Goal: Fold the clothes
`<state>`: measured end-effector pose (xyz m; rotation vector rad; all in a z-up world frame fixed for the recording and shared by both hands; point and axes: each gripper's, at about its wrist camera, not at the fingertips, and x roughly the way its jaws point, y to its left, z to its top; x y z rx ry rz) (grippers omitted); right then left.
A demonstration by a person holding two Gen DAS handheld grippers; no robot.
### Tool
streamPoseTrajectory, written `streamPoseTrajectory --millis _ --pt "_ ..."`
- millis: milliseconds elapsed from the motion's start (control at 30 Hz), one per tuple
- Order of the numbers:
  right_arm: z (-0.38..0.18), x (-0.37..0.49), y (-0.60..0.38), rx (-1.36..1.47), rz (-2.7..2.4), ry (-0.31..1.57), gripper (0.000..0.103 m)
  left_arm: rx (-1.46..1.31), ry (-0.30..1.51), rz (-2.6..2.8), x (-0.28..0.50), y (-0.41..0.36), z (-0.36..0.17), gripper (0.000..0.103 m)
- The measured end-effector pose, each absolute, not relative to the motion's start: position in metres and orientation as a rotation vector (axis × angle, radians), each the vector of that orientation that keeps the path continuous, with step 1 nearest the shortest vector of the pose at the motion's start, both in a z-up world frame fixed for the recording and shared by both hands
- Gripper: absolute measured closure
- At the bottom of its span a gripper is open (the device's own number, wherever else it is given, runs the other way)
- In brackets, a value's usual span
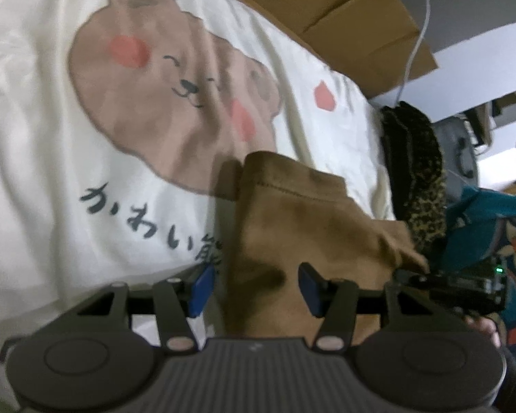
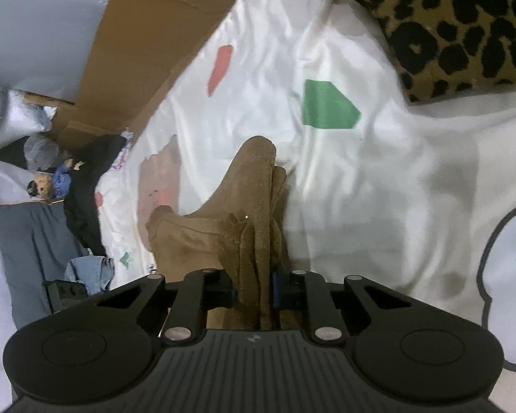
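- The right hand-held gripper [image 2: 254, 290] pinches a bunched brown garment [image 2: 244, 213] over the white printed bedsheet [image 2: 378, 158].
- The left hand-held gripper [image 1: 256, 287] is spread, pads either side of the cloth.

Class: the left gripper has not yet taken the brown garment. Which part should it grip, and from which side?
Probably the near edge of the brown garment, approached from above: the cloth already runs between the left gripper's open pads. The right gripper pinches a bunched fold.
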<state>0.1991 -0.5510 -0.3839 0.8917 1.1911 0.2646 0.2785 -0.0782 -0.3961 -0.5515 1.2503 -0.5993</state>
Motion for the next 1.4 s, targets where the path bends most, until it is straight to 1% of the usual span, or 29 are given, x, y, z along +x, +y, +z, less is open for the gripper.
streamPoseTrajectory --millis 100,167,200,267,500,567,667,833,900,967,1033,1200,1233,1267,1300,1333,1400 --pt "-0.394 0.2 -0.553 0.912 0.237 1.211 0.085 -0.573 1.258 -0.639 0.283 -0.077 -0.4 0.046" --pt "-0.4 0.2 -0.554 0.936 0.226 1.214 0.076 -0.582 1.267 -0.679 0.284 -0.078 -0.402 0.047" --pt "-0.403 0.199 -0.554 0.946 0.221 1.215 0.075 -0.593 1.275 -0.706 0.284 -0.079 -0.403 0.048" --pt "-0.407 0.199 -0.555 0.956 0.225 1.214 0.074 -0.591 1.275 -0.738 0.283 -0.081 -0.405 0.05" --pt "-0.412 0.197 -0.554 0.973 0.226 1.216 0.071 -0.674 1.244 -0.774 0.285 -0.081 -0.417 0.05" --pt "-0.413 0.196 -0.553 0.983 0.227 1.209 0.059 -0.71 1.236 -0.774 0.287 -0.081 -0.42 0.05" --pt "-0.415 0.195 -0.552 0.998 0.232 1.194 0.055 -0.721 1.231 -0.785 0.288 -0.08 -0.421 0.052" --pt "-0.415 0.197 -0.549 0.979 0.232 1.191 0.056 -0.634 1.242 -0.853 0.282 -0.086 -0.419 0.053" --pt "-0.414 0.199 -0.547 0.956 0.233 1.195 0.057 -0.63 1.252 -0.845 0.283 -0.088 -0.42 0.06" --pt "-0.412 0.2 -0.546 0.937 0.232 1.195 0.065 -0.621 1.26 -0.831 0.284 -0.091 -0.419 0.06" --pt "-0.411 0.201 -0.544 0.92 0.23 1.191 0.067 -0.584 1.263 -0.822 0.284 -0.098 -0.416 0.06" --pt "-0.412 0.204 -0.543 0.924 0.224 1.191 0.067 -0.541 1.27 -0.776 0.282 -0.107 -0.411 0.06" --pt "-0.411 0.204 -0.542 0.919 0.223 1.192 0.067 -0.536 1.269 -0.77 0.282 -0.108 -0.411 0.061" --pt "-0.41 0.204 -0.542 0.912 0.223 1.192 0.067 -0.53 1.27 -0.758 0.282 -0.108 -0.411 0.069" --pt "-0.409 0.204 -0.541 0.9 0.225 1.191 0.067 -0.524 1.273 -0.737 0.282 -0.106 -0.411 0.081" --pt "-0.407 0.203 -0.54 0.884 0.227 1.191 0.071 -0.525 1.281 -0.715 0.282 -0.105 -0.412 0.083" --pt "-0.404 0.2 -0.539 0.859 0.235 1.186 0.078 -0.556 1.284 -0.689 0.281 -0.101 -0.413 0.09"
